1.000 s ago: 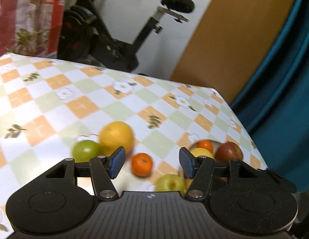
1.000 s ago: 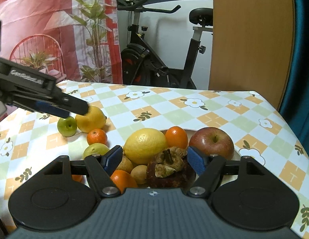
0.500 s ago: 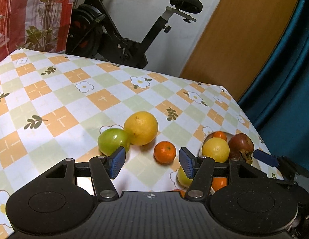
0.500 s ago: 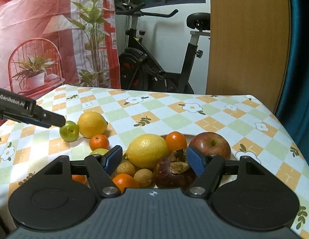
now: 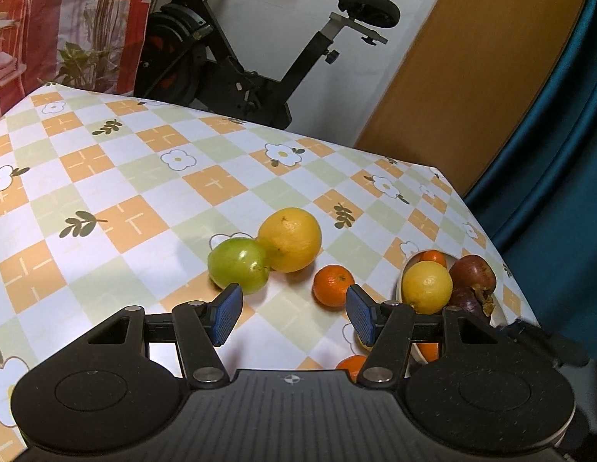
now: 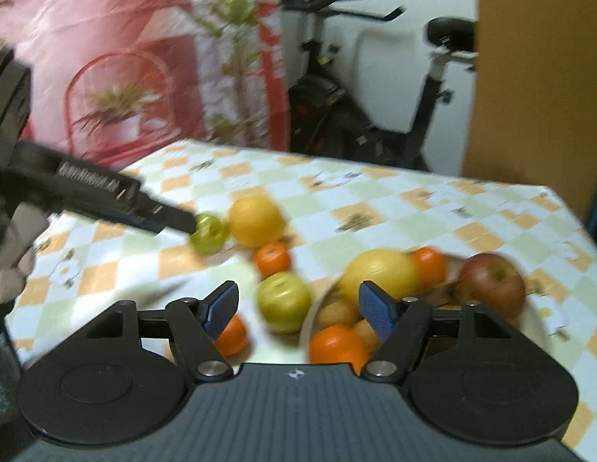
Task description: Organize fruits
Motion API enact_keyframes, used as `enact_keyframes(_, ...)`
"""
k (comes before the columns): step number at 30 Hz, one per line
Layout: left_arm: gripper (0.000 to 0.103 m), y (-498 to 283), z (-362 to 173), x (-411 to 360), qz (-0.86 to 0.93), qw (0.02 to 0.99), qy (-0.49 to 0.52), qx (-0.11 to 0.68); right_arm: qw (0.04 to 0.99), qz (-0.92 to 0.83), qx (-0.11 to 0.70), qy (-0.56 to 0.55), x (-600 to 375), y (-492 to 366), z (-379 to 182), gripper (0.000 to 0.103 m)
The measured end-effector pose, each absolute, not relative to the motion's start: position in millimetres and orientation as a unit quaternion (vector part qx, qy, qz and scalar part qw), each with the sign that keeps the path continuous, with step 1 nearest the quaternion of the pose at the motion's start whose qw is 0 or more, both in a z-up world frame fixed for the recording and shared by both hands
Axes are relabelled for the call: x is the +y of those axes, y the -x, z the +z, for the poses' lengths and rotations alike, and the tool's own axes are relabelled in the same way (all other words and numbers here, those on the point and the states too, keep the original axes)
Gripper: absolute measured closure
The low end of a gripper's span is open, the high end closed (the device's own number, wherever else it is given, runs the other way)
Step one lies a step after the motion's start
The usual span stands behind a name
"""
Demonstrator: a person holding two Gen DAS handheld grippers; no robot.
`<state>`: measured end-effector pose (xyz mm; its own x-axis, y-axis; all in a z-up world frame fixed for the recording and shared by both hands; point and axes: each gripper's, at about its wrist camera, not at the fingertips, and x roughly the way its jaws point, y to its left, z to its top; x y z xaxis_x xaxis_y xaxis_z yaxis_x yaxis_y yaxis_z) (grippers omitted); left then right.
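Since the earlier frame my right gripper point(image 6: 296, 304) has swung left: the white bowl point(image 6: 537, 327) of fruit, then centred under it, now sits at lower right of the right wrist view, and a round yellow-green apple point(image 6: 285, 300) on the checked orange-and-green tablecloth point(image 5: 144, 200) lies between its blue pads. The jaws are closing, but no pad presses on that apple yet; the frame is blurred, so I judge the gap only roughly. My left gripper point(image 5: 294, 315) has drawn back slightly, and the loose fruit now shows higher in the left wrist view. It stands part open and empty. The smaller shiny green apple point(image 5: 238, 265) lies just beyond its left pad, touching the large yellow citrus point(image 5: 290, 238); a small orange mandarin point(image 5: 333, 285) lies just beyond the right pad. Neither fruit has a long axis to align with. In my judgement, the right hand is nearer its target, straight ahead; the bowl lies to its right.
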<state>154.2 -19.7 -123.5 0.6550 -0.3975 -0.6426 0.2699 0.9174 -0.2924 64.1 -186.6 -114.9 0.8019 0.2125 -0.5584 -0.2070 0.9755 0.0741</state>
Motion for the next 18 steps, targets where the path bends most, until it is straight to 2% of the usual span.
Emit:
enact_keyframes(9,0.041,-153.9,-127.1,-10.1,-0.18,0.906,0.094,0.371,0.923,0.162,0.348,0.003,-158.4,-78.8,-138.4,0.041)
enact_keyframes(12,0.041,-154.6,-128.3,-7.5,-0.181,0.905,0.097,0.372,0.918,0.168,0.359,0.003,-152.3,-82.2,-143.6,0.049)
enact_keyframes(16,0.041,-155.2,-129.2,-6.1,-0.184,0.904,0.098,0.372,0.915,0.167,0.368,0.009,-146.3,-87.8,-148.8,0.052)
enact_keyframes(18,0.042,-156.2,-130.0,-6.1,-0.187,0.904,0.099,0.373,0.913,0.165,0.372,0.012,-145.3,-89.9,-151.2,0.058)
